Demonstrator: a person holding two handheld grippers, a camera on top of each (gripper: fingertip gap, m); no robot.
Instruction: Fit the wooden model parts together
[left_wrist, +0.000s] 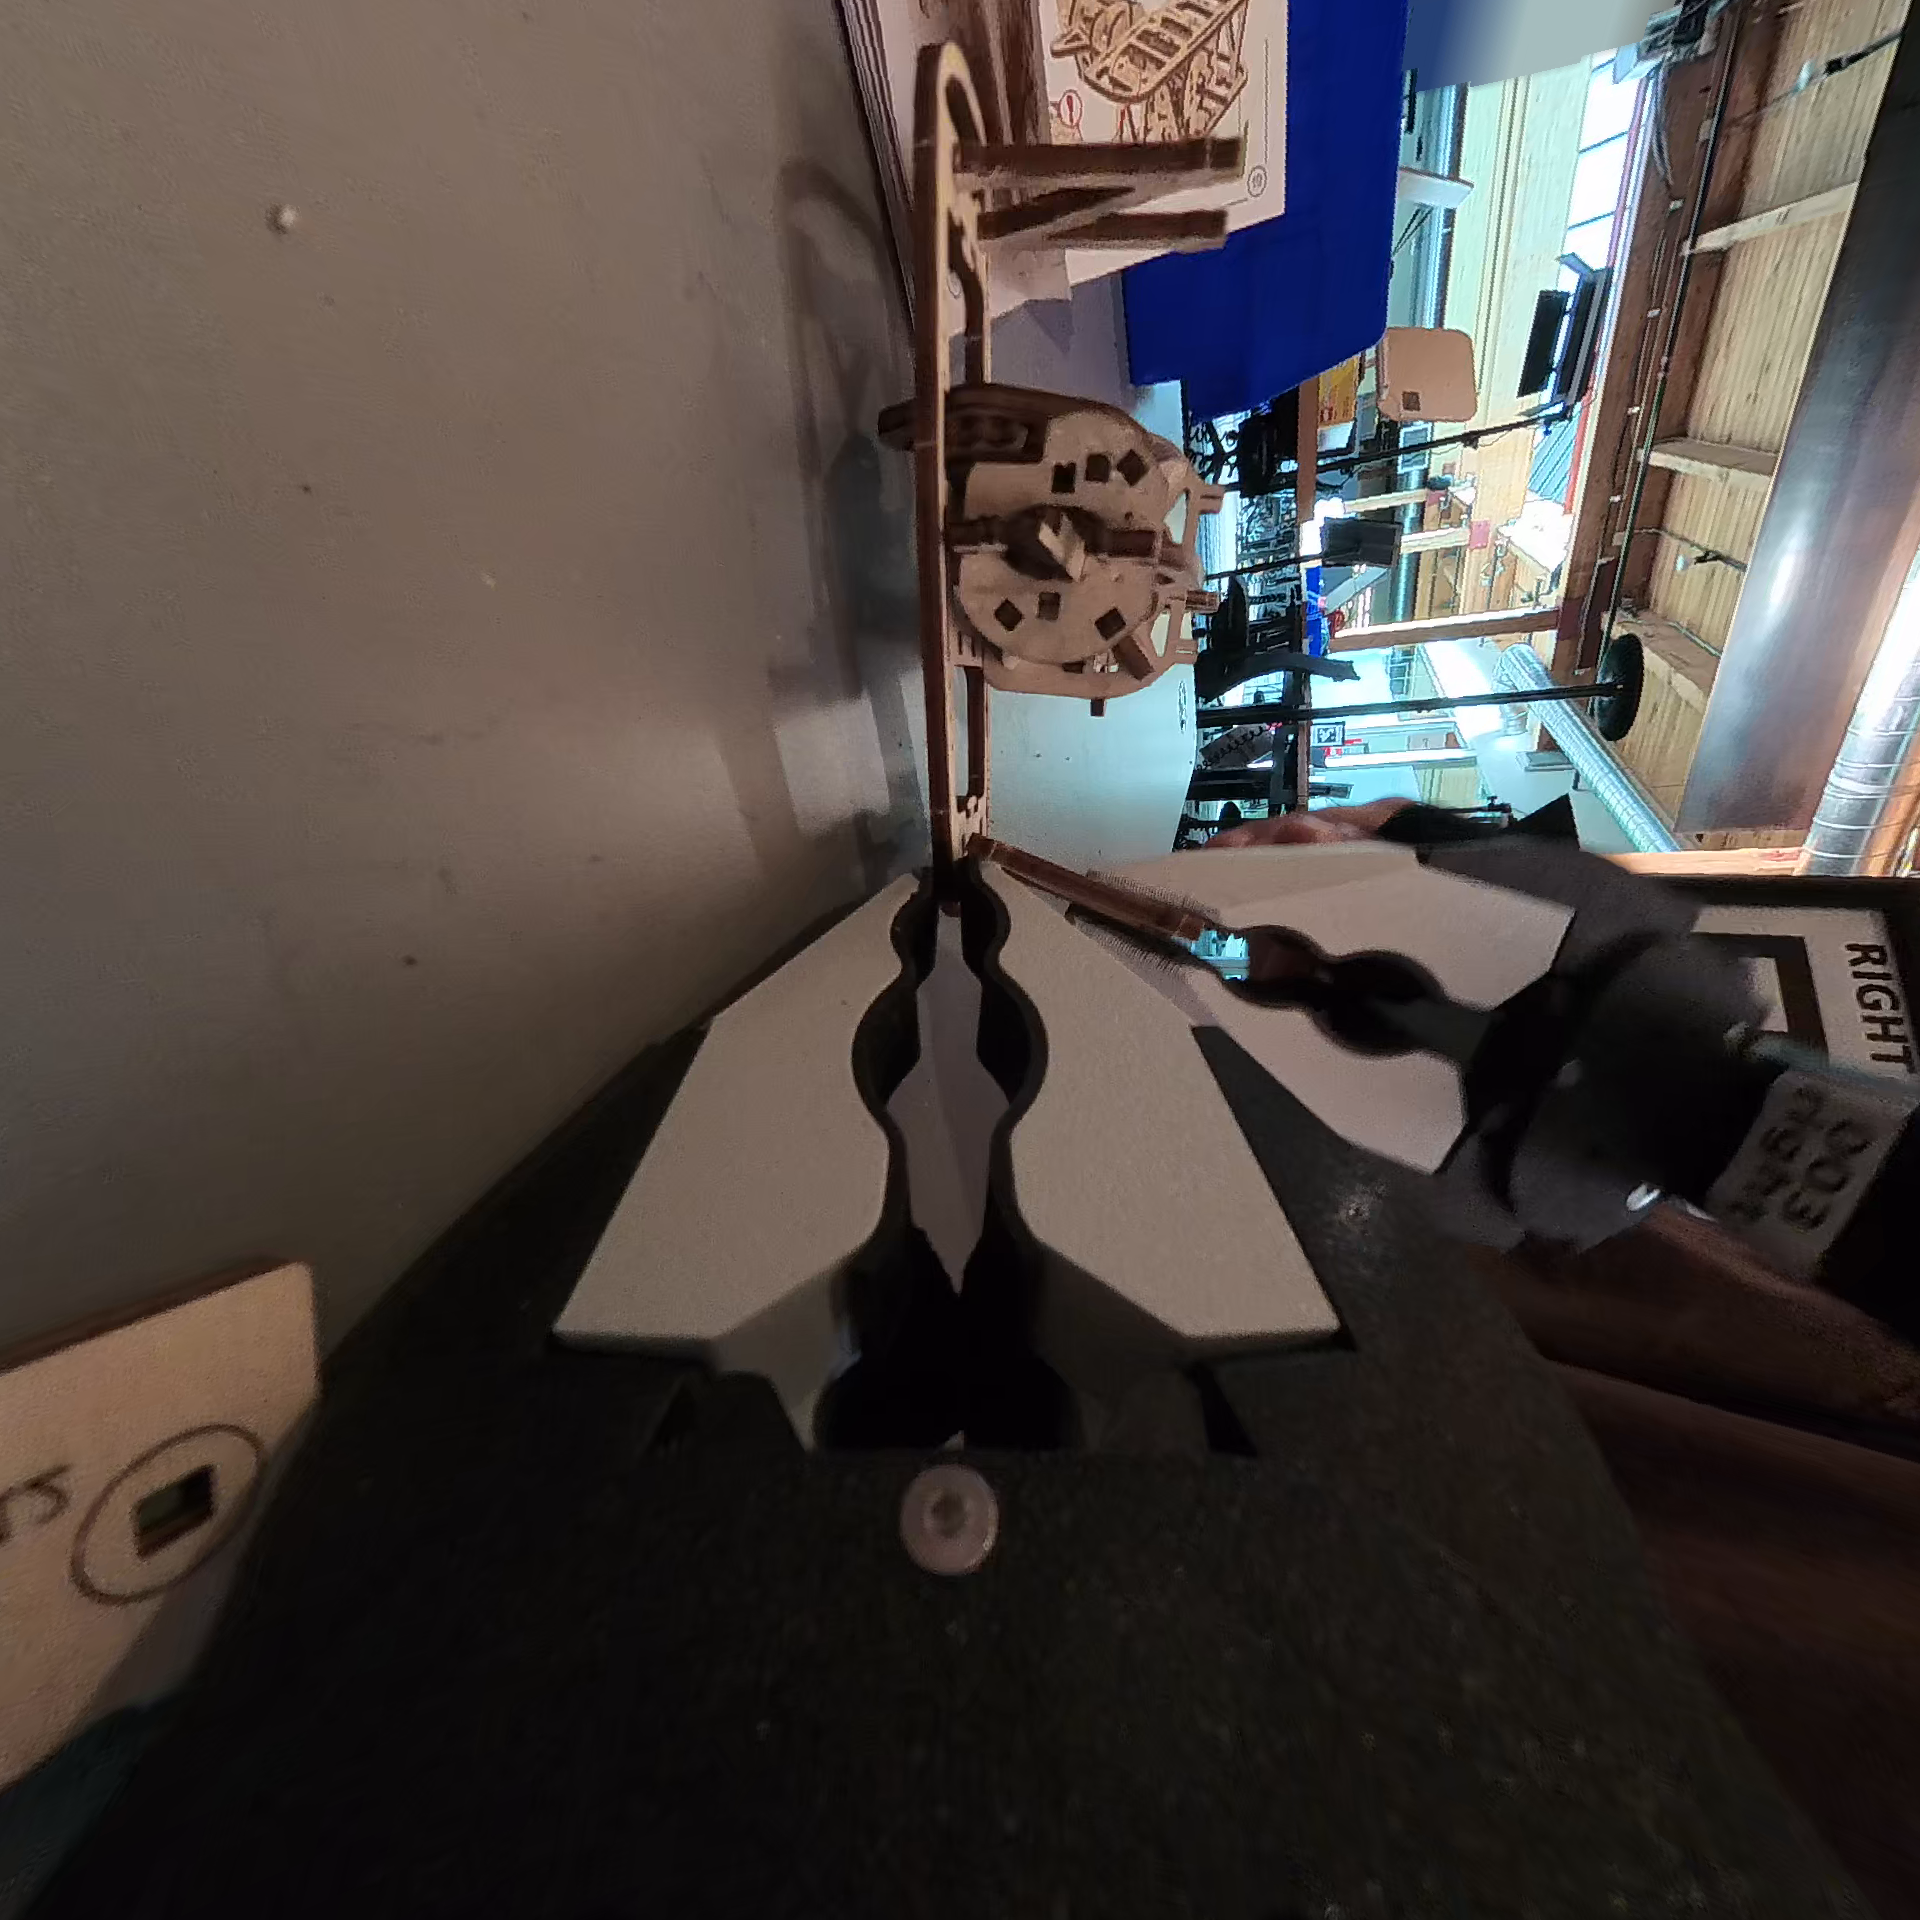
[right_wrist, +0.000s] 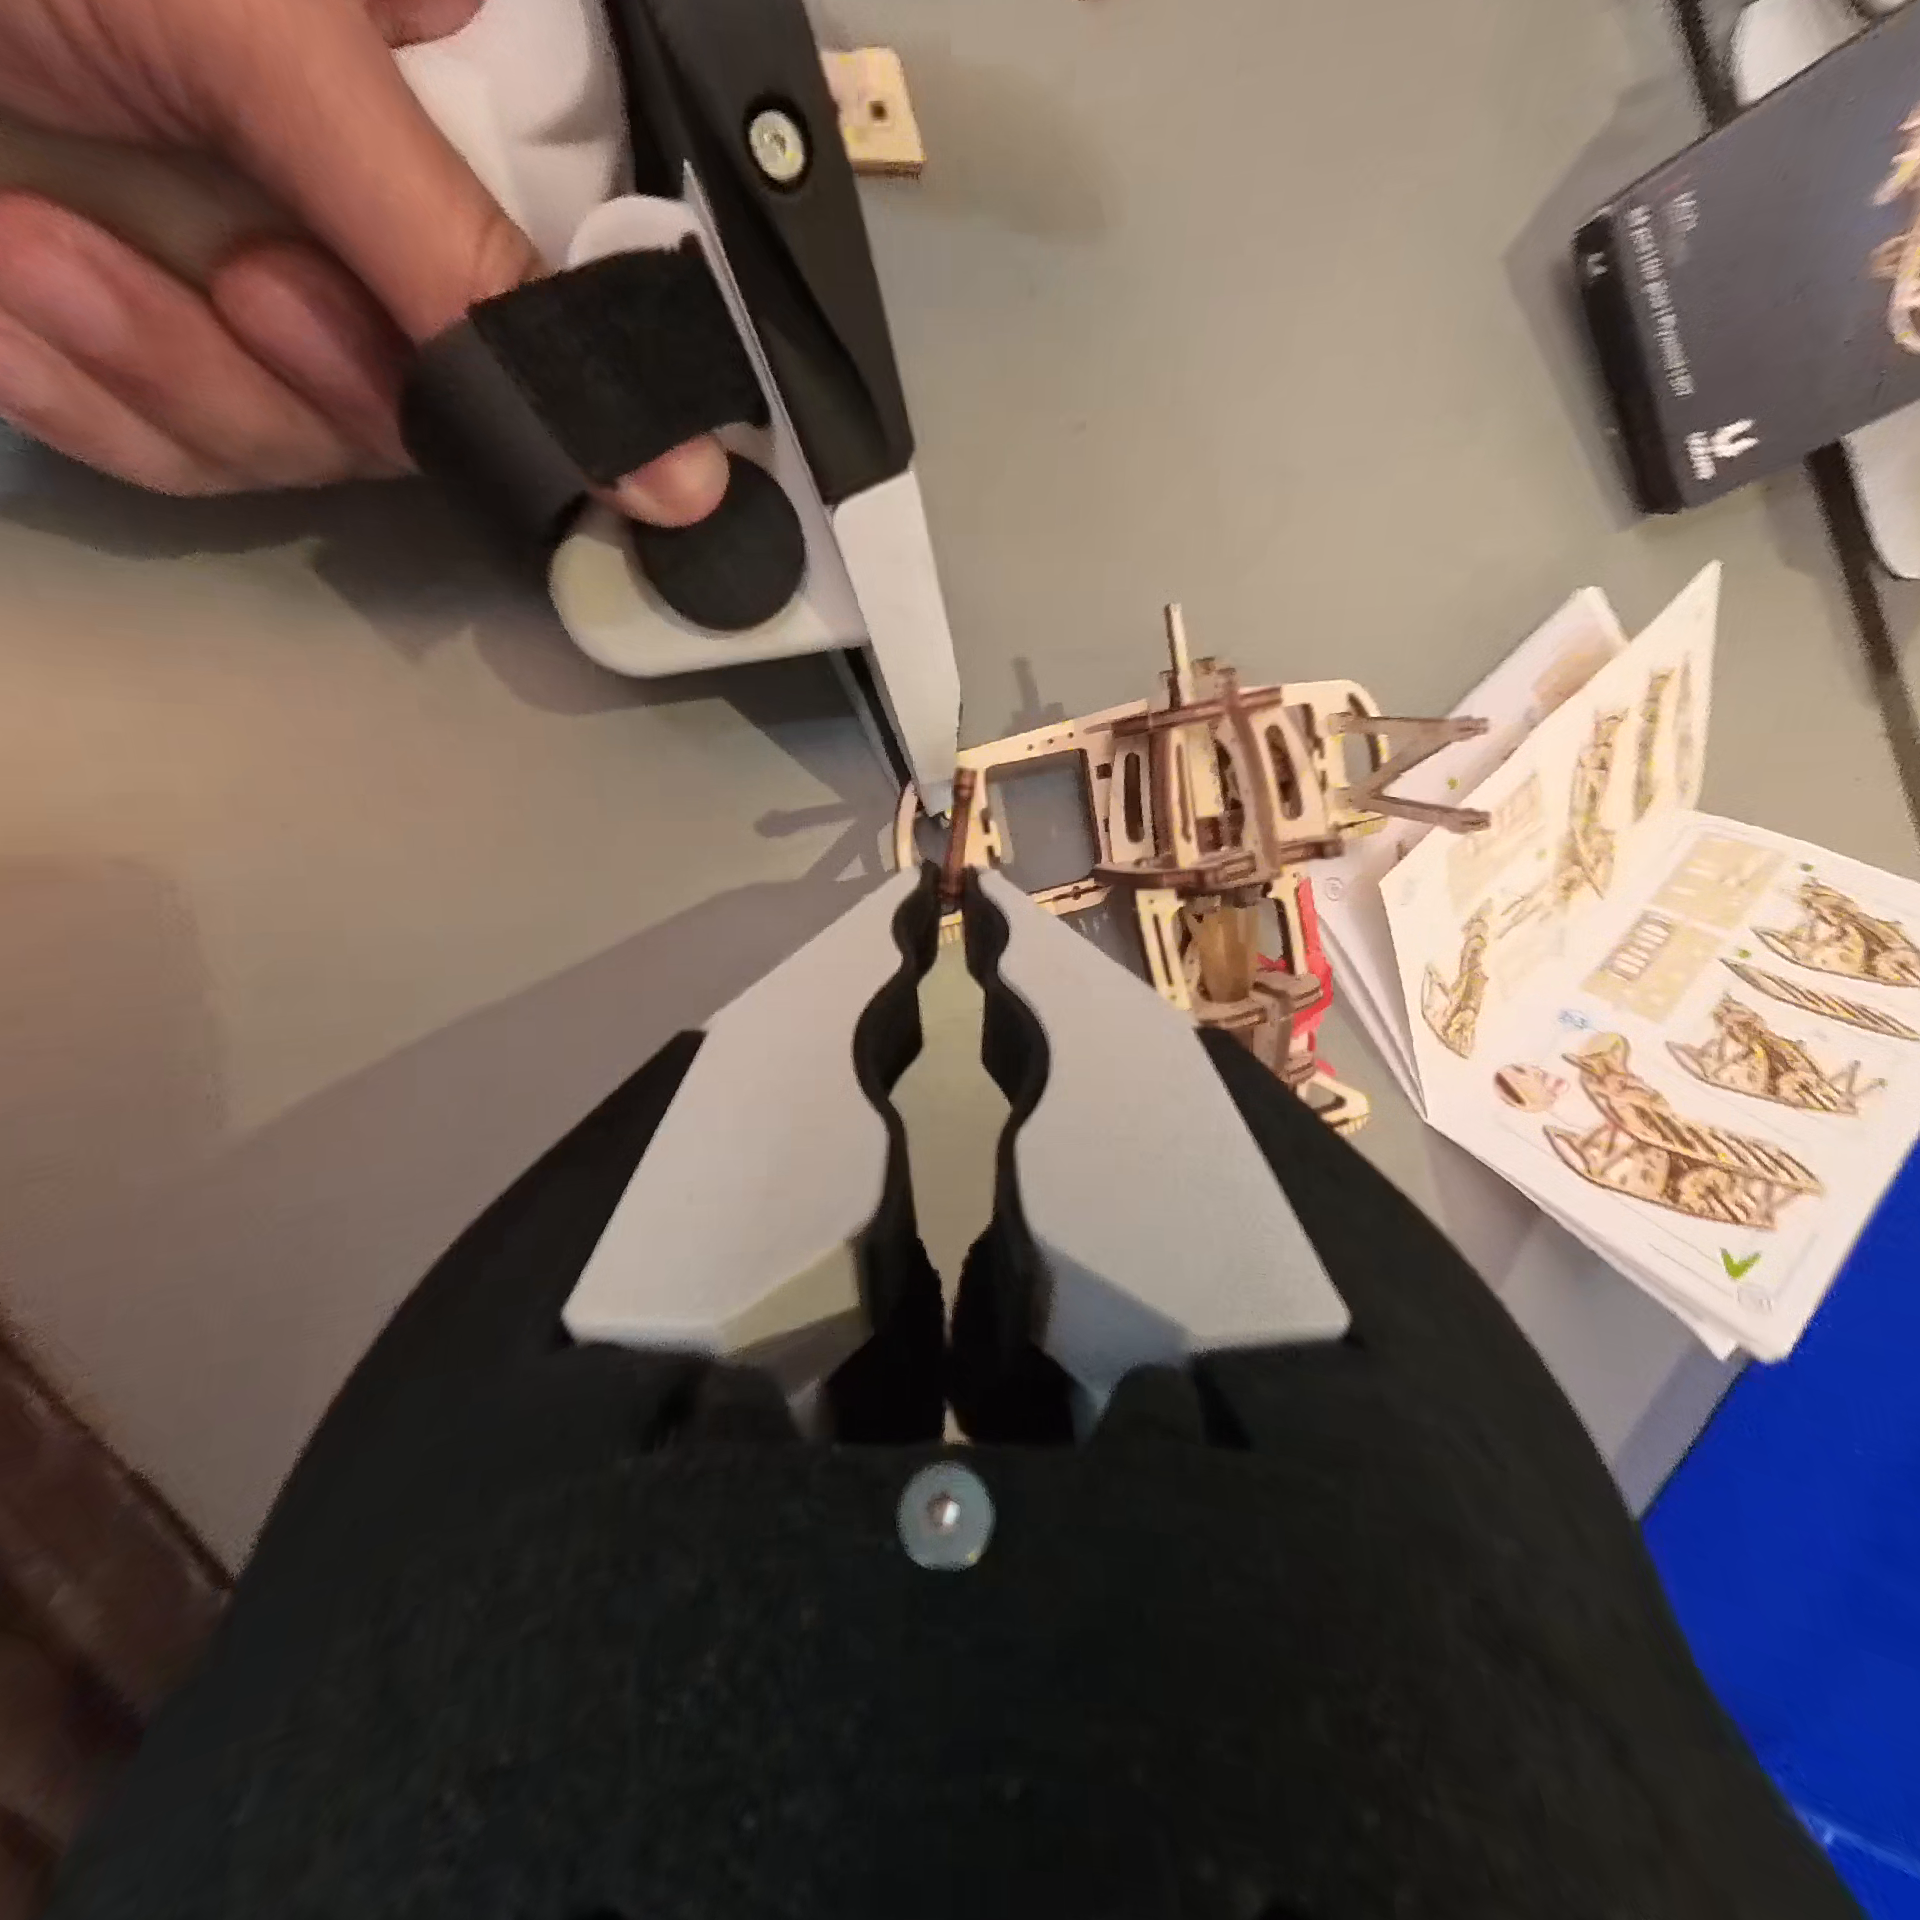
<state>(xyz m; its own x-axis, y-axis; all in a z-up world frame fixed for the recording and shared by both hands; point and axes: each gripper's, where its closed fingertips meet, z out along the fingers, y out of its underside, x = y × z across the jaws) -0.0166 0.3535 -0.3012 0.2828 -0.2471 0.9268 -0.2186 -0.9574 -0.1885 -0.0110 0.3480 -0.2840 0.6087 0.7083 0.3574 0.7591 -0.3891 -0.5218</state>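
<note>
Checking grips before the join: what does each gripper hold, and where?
Left gripper clamps the wooden model frame at its end edge. Right gripper pinches a small dark wooden strip by one end.

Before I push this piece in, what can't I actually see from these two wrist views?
- Joint where the small wooden part meets the model frame: right wrist view, covered by both grippers' fingers.
- Same joint, left wrist view: frame is edge-on.
- Right gripper: blurred, left wrist view.
- Black box: cut off by the edge.
</note>
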